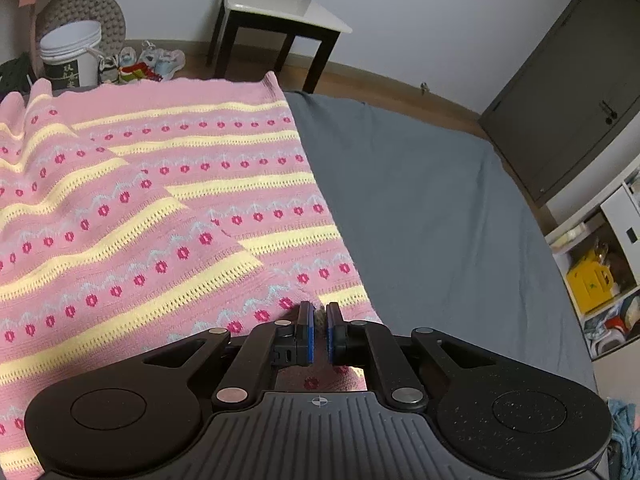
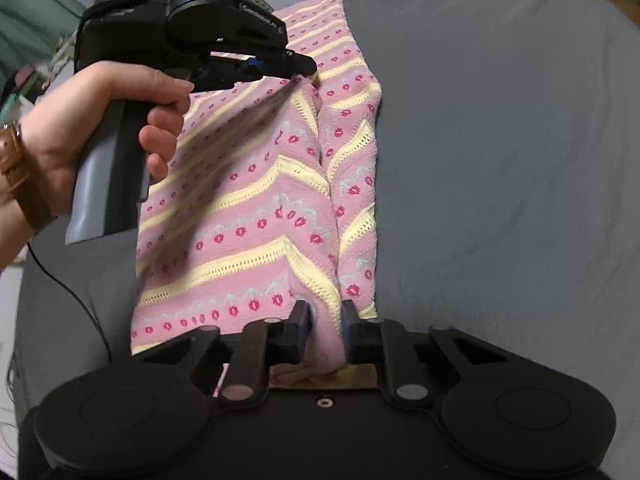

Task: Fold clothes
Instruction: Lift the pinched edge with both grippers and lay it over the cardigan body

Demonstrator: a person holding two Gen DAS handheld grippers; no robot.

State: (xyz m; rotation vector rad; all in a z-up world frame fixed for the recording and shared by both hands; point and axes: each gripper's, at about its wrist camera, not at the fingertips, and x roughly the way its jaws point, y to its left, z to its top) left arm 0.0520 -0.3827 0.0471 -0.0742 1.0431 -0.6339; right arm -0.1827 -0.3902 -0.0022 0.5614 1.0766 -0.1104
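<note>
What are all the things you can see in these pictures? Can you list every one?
knitted garment: one, pink with yellow stripes and magenta dots, lying on the bed, partly folded over
bed sheet: one, grey, under the garment
chair: one, dark frame with white seat, by the wall past the bed
bucket: one, white, on the floor at far left
shoes: a few, pale, on the floor beside the bucket
cabinet: one, dark grey, against the right wall
shelf unit: one, white, at right, holding a yellow item and clutter
hand: one, with a brown wrist strap, holding the left gripper's handle
left gripper: black, closed on the garment's edge
right gripper: black, closed on a fold of the garment
</note>
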